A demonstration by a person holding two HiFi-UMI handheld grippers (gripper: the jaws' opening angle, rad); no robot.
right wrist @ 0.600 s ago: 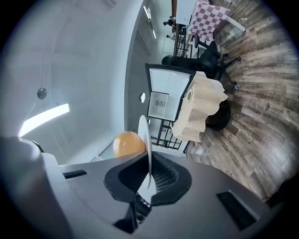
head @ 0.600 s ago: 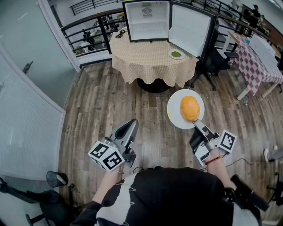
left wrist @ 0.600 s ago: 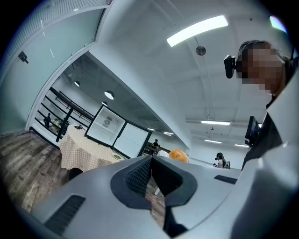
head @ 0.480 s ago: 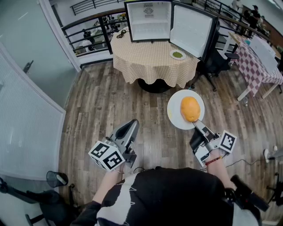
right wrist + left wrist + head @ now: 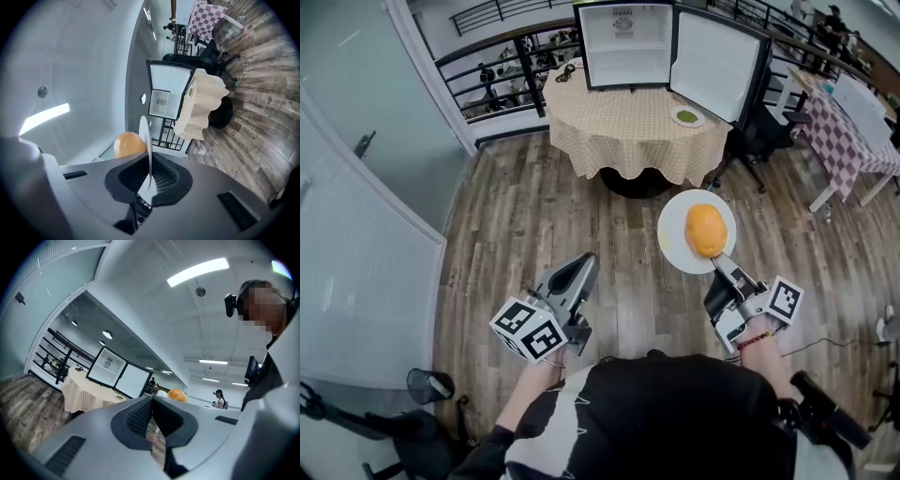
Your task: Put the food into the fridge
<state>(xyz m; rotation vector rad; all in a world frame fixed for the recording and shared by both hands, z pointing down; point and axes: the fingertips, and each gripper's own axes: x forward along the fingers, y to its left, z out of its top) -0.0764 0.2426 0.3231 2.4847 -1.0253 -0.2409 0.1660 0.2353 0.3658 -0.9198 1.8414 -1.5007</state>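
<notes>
So, nearest to me, my left gripper (image 5: pixel 579 267) hangs level over the wooden floor with its jaws together and nothing between them. My right gripper (image 5: pixel 718 264) is clamped on the near rim of the white plate (image 5: pixel 678 242), which it holds out flat in the air. The orange food (image 5: pixel 706 230) sits on that plate, a little right of its middle. I count one plate in my grip and one piece of orange food on it. Further off stands the round table (image 5: pixel 628 127) under a checked cloth. On its right side lies one small plate of green food (image 5: pixel 686 117), well apart from me. At the far edge of the table stands the one fridge (image 5: pixel 623 42), with its door (image 5: pixel 717 61) swung wide to the right. Its shelves look bare as far as I can see. By my judgement the task is only begun: the door is already open and one dish is in my grip. Nothing is inside the fridge yet. I have to carry this plate across the floor and slide it in, and the green dish on the table likely follows.
</notes>
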